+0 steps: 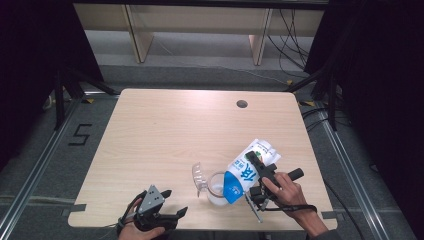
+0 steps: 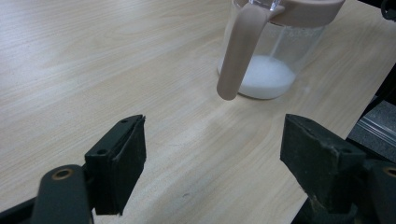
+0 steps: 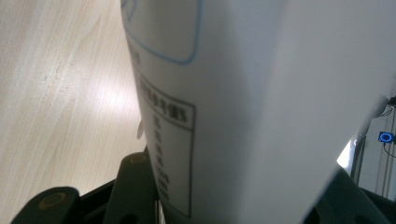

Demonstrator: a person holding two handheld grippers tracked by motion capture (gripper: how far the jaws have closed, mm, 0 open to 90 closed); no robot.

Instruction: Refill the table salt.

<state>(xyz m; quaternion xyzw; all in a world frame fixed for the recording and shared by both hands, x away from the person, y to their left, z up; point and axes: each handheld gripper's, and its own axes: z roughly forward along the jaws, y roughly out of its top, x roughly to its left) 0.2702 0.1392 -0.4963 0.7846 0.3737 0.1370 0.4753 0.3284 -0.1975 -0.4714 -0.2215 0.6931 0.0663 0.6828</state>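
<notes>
A white bag (image 3: 280,102) with a blue-outlined panel and a black-framed block of small print is seen close up, clamped between the two black jaws of the right claw (image 3: 233,205). To its left the pale wood-grain counter (image 3: 60,102) is shown with a soft glare. At the far right, cables and a small blue light (image 3: 385,136) are glimpsed.

The high view is looking forward and down over the whole table (image 1: 165,130). The left gripper view is skimming low across it toward the nearby jug (image 2: 271,51), shared with the high view. The right gripper view is pressing against the pouch (image 3: 261,102).
</notes>
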